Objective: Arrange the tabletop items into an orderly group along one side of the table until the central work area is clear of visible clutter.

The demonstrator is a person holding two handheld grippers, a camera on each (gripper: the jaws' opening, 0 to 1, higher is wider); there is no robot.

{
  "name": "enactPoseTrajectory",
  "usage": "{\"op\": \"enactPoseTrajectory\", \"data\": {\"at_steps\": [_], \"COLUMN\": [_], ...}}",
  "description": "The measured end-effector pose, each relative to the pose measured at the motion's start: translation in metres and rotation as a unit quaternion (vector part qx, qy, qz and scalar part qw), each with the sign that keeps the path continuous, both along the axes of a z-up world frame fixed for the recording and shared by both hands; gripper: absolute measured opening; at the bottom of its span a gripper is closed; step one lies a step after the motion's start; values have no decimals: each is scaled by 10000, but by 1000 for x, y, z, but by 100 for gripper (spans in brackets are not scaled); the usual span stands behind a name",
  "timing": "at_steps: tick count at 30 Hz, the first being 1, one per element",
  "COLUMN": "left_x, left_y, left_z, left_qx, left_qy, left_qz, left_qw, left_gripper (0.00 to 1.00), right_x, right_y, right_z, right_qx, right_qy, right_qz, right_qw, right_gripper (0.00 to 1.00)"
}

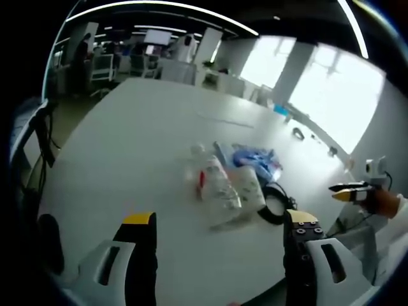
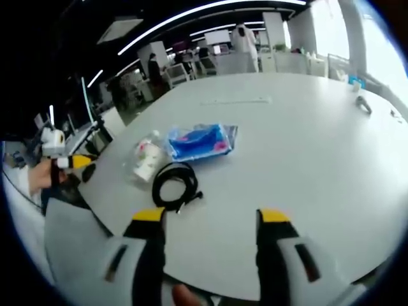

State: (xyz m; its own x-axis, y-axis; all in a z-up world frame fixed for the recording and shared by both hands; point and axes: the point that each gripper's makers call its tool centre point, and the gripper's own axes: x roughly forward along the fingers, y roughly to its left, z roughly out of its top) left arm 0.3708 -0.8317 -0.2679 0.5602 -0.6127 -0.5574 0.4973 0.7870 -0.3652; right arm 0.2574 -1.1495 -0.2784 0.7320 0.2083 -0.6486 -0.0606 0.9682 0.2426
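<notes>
In the left gripper view, the left gripper [image 1: 220, 229] hangs above the near part of a large white table [image 1: 134, 140] with its two yellow-tipped jaws spread wide and nothing between them. Just beyond the jaws, around the centre of the view, lies a small cluster: a clear plastic bottle [image 1: 213, 182] on its side with a red-marked label, a blue packet [image 1: 255, 156] behind it at about 1 o'clock, and a black coiled cable [image 1: 275, 203] touching the cluster at about 4 o'clock. At 3 o'clock the other gripper comes in from the edge, held by a hand [image 1: 386, 201].

In the right gripper view, the right gripper [image 2: 213, 220] also stands wide open and empty over the table [image 2: 306, 146]. The cable [image 2: 175, 185] lies just ahead of its left jaw, the bottle [image 2: 146, 156] at about 11 o'clock, and the blue packet [image 2: 201, 141] just beside the bottle toward 12 o'clock. A small dark object [image 2: 363, 103] rests well apart near the far edge at 2 o'clock.
</notes>
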Motion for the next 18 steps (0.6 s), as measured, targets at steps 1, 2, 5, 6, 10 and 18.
{"op": "enactPoseTrajectory", "data": {"at_steps": [1,2,5,6,10,18], "left_x": [0,0,1,1,4,10], "left_y": [0,0,-1,-1,-2,-6], "left_z": [0,0,-1,-2,-4,-5], "left_qx": [0,-6,-7,-5,-4,-44], "left_qy": [0,6,34,42,79,131], "left_qz": [-1,-1,-2,-6,-22,-41], "left_qw": [10000,10000,10000,10000,10000,9999], "left_gripper": [78,78,78,78,77,77], "right_x": [0,0,0,-1,-1,-3], "right_y": [0,1,2,2,3,5], "right_z": [0,0,0,-1,-1,-3], "right_qx": [4,8,9,10,22,29], "right_qy": [1,2,15,17,35,75], "right_qz": [-1,0,5,5,6,5], "right_qw": [10000,10000,10000,10000,10000,10000], "right_gripper": [55,55,55,55,55,54]}}
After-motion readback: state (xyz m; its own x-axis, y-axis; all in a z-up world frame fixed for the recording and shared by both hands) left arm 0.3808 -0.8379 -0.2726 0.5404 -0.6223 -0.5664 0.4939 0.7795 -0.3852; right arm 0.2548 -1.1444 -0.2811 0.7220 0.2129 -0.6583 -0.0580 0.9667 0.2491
